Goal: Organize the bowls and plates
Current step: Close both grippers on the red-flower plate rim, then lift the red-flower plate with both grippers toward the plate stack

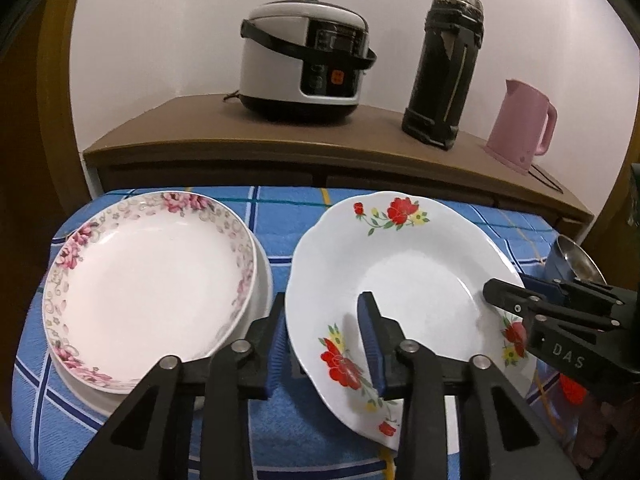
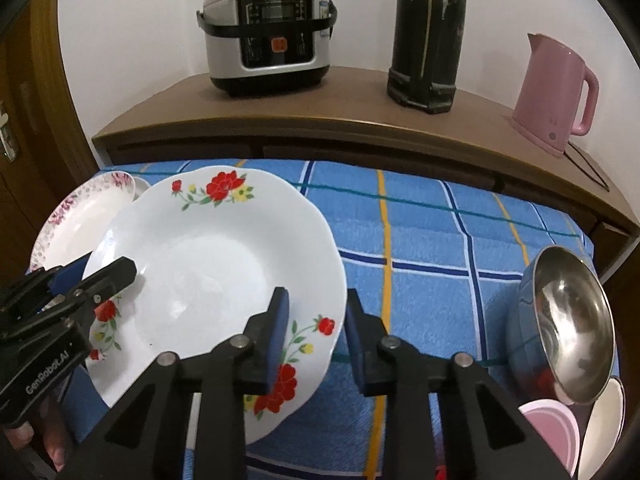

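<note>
Gripping the red-flowered plate by opposite rims, left gripper and right gripper both looked narrowed onto it, mid-table. I judged it wise to lift level toward the pink-flowered stack at the left edge.

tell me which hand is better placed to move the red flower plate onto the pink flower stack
Left, probably: the left gripper straddles the red-flower plate at the rim right beside the pink-flower stack. The right gripper straddles the far rim, away from the stack.
</note>
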